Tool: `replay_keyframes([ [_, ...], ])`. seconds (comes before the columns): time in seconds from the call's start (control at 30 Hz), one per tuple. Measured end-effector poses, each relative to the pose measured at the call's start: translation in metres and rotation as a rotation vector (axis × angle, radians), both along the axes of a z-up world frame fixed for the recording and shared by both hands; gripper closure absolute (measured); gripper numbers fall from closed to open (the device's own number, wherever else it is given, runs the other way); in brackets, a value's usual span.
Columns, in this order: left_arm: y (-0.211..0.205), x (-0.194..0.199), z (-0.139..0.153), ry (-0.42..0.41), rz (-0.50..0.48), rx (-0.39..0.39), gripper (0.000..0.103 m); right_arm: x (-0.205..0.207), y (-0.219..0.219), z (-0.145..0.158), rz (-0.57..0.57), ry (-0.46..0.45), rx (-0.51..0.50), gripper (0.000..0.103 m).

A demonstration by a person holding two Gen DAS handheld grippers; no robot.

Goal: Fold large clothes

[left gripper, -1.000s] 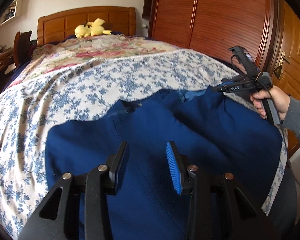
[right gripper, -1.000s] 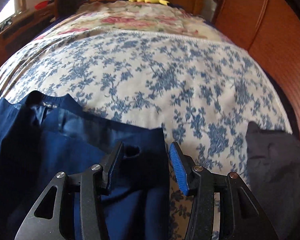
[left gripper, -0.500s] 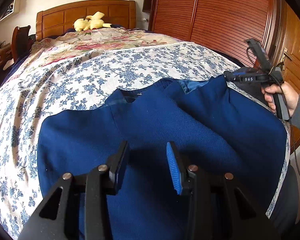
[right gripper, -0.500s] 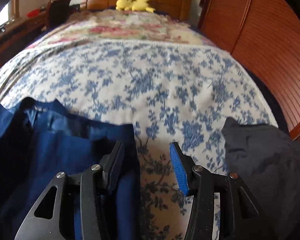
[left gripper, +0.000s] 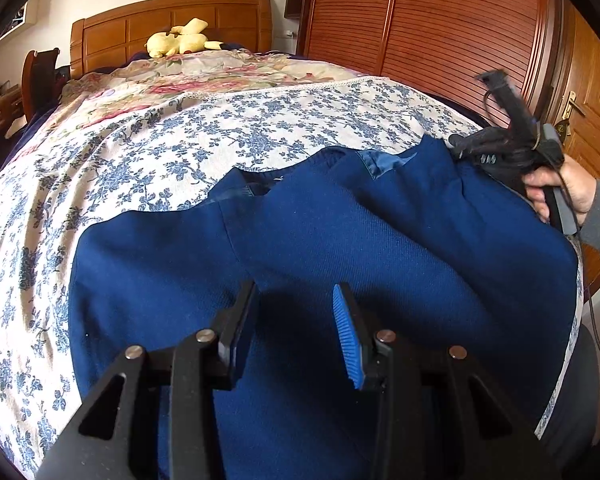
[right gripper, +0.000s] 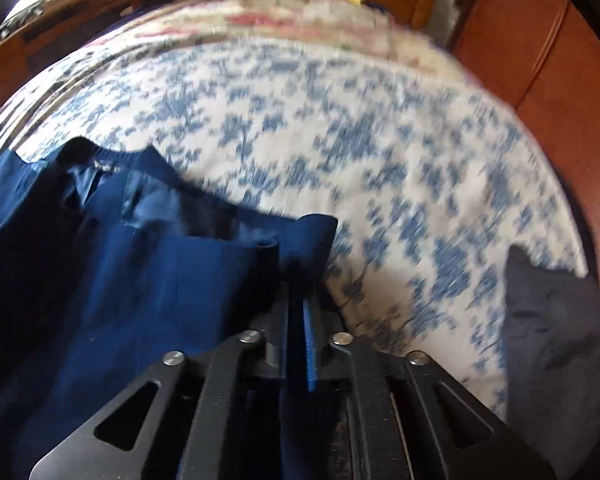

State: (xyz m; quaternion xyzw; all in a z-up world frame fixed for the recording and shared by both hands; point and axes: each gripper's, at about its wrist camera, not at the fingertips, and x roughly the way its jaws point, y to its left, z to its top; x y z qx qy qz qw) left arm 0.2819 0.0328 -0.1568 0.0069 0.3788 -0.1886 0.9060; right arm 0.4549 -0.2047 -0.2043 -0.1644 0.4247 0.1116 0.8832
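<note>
Closing within the last half second, the right gripper now pinches the blue garment at its top corner, toward two o'clock on the bedspread, ready to lift a fold; the left gripper hovers half-spread over the cloth, holding nothing

We see a bed with a wooden headboard, covered at its near end by a white spread printed with blue flowers and farther up by a quilt with pink flowers. A blue garment lies spread on the near part of the spread. A dark grey cloth lies near the right edge. A yellow soft toy rests by the headboard.
</note>
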Motion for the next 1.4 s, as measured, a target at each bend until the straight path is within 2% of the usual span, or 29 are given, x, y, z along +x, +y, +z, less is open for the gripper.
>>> replay_keyframes([
  [0.07, -0.001, 0.0, -0.001, 0.001, 0.001, 0.003, 0.066, -0.001, -0.011, 0.014, -0.063, -0.081, -0.012, 0.103],
  [0.1, -0.001, 0.0, -0.002, 0.002, 0.001, 0.007, 0.066, 0.002, -0.022, 0.019, -0.129, -0.114, -0.034, 0.103],
  [0.27, -0.002, -0.001, -0.005, 0.002, 0.0, 0.012, 0.066, 0.018, -0.056, 0.024, -0.326, -0.129, -0.097, 0.102],
  [0.33, -0.001, -0.001, -0.005, 0.002, 0.001, 0.011, 0.066, 0.017, -0.067, 0.03, -0.355, -0.132, -0.06, 0.097],
  [0.43, -0.001, 0.0, -0.005, 0.004, 0.0, 0.013, 0.066, 0.01, -0.066, 0.032, -0.307, -0.122, -0.03, 0.095],
  [0.5, -0.001, 0.0, -0.005, 0.003, 0.0, 0.016, 0.066, 0.006, -0.058, 0.029, -0.256, -0.102, -0.01, 0.088],
  [0.57, -0.001, 0.0, -0.005, 0.003, 0.001, 0.02, 0.066, 0.001, -0.046, 0.026, -0.215, -0.084, 0.004, 0.075],
  [0.63, -0.001, -0.001, -0.003, -0.001, 0.004, 0.026, 0.066, -0.004, -0.038, 0.022, -0.19, -0.078, 0.011, 0.071],
  [0.8, -0.002, -0.008, 0.004, -0.021, 0.014, 0.043, 0.066, -0.029, -0.019, 0.017, -0.118, -0.06, 0.075, 0.07],
  [1.0, -0.009, -0.028, 0.02, -0.052, 0.018, 0.055, 0.066, -0.081, 0.002, 0.021, 0.006, -0.052, 0.11, 0.07],
  [1.07, -0.015, -0.035, 0.025, -0.062, 0.015, 0.054, 0.066, -0.1, 0.006, 0.022, 0.04, -0.047, 0.12, 0.06],
  [1.13, -0.021, -0.046, 0.032, -0.077, 0.012, 0.052, 0.066, -0.116, 0.008, 0.022, 0.07, -0.038, 0.123, 0.056],
  [1.4, -0.037, -0.093, 0.041, -0.124, 0.034, 0.032, 0.066, -0.178, 0.0, 0.014, 0.132, 0.0, 0.151, 0.055],
])
